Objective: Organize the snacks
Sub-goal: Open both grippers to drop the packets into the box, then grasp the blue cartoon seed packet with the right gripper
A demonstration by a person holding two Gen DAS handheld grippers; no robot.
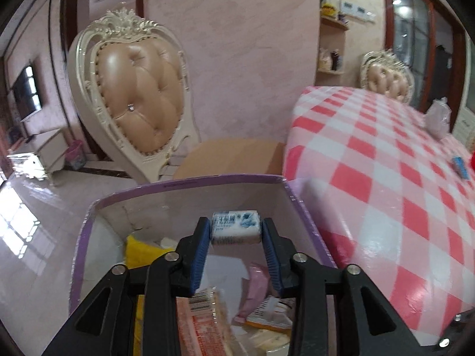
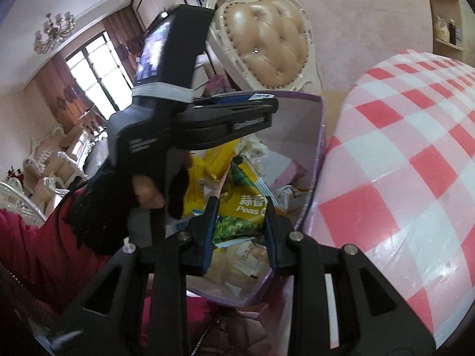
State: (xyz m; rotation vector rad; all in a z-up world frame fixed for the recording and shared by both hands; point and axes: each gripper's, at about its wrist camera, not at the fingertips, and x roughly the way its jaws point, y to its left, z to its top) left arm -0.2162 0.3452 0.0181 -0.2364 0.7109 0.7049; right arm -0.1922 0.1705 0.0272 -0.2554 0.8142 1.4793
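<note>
My left gripper (image 1: 236,231) is shut on a small white snack pack with blue print (image 1: 236,227) and holds it above the open purple box (image 1: 184,182). The box holds several snacks: a yellow bag (image 1: 142,252), a pink packet (image 1: 258,284), an orange-red packet (image 1: 202,323). In the right wrist view my right gripper (image 2: 240,207) is shut on a green and yellow peas bag (image 2: 240,207) over the same purple box (image 2: 319,148). The left gripper body (image 2: 207,118) shows above the box there, held by a gloved hand.
The box stands beside a table with a red and white checked cloth (image 1: 386,178). On the cloth lie a small blue item (image 1: 460,164) and a clear bag (image 1: 438,118). An ornate padded chair (image 1: 136,98) stands behind the box.
</note>
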